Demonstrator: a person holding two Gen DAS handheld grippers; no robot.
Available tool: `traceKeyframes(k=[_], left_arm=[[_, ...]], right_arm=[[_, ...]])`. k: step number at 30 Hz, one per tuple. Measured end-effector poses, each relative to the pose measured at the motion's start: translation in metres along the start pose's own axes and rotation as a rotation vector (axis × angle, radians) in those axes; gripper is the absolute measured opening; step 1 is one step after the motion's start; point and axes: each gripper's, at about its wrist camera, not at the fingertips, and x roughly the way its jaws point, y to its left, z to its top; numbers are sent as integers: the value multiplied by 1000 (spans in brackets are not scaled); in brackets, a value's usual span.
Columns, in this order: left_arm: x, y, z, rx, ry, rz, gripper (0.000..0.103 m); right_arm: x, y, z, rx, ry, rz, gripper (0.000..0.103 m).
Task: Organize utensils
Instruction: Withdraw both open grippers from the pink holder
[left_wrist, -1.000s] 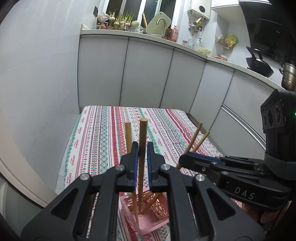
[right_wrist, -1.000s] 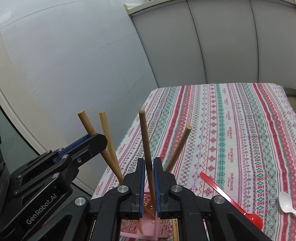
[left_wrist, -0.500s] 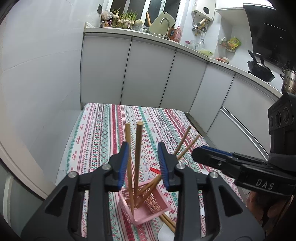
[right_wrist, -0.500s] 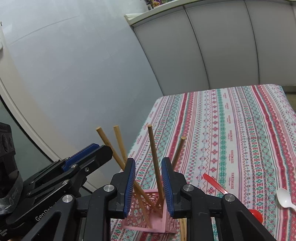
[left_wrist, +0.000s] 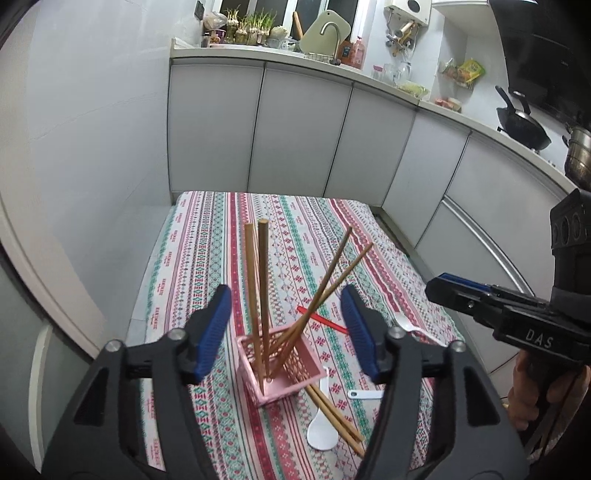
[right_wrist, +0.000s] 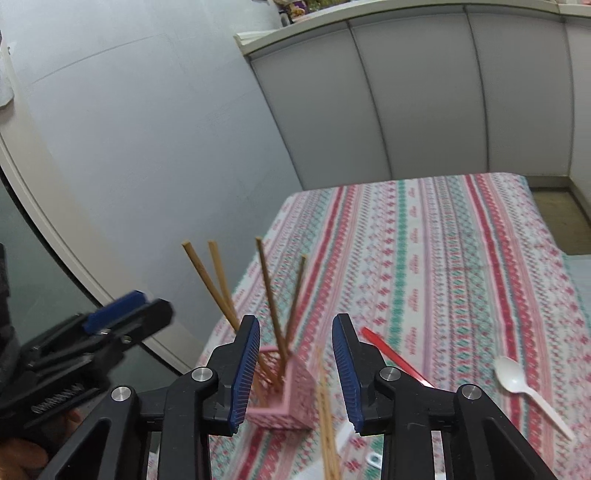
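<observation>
A pink mesh basket (left_wrist: 291, 373) (right_wrist: 284, 402) stands near the front of the striped tablecloth (left_wrist: 207, 258). Several wooden chopsticks (left_wrist: 263, 288) (right_wrist: 271, 295) lean in it. My left gripper (left_wrist: 284, 291) hangs above and behind the basket. Its jaws are opening, and they touch none of the chopsticks seen through the gap. My right gripper (right_wrist: 295, 319) is also opening above the basket with nothing pressed between its pads. Each gripper shows at the edge of the other's view, the right gripper (left_wrist: 439, 286) and the left gripper (right_wrist: 140, 306).
Two loose chopsticks (left_wrist: 332, 413) (right_wrist: 327, 424) and a white rice spoon (left_wrist: 321, 424) lie in front of the basket. A red spoon (right_wrist: 391, 354) and a white spoon (right_wrist: 517, 380) lie to the right. Grey cabinets (left_wrist: 295, 129) ring the table. A hand (left_wrist: 532, 387) grips the right tool.
Both grippers were shut on upright chopsticks over the basket. They have opened, let go and drawn back and up. The chopsticks now lean in the basket.
</observation>
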Motion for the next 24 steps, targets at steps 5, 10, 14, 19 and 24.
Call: traceKeyframes(k=[5,10,14,19,24], left_arm=[[-5,-7,-6,5,17,7,79],[0,-15,-15,24,81,25,85],[5,-20,-27,25,144,8,90],[18,-27,-43,36,234,9,92],[27,-35,-61,78,296,17,92]], right_arm=[[-7,-10,-7,-10,36,-41,42],[-11,-18,-18,-41,85,-86,51],[-13,-24,-29,-68,121,-112,63],[-11,-39,-42,-73,172,-144,72],[-7,-52,-52,-67,229,-179,78]])
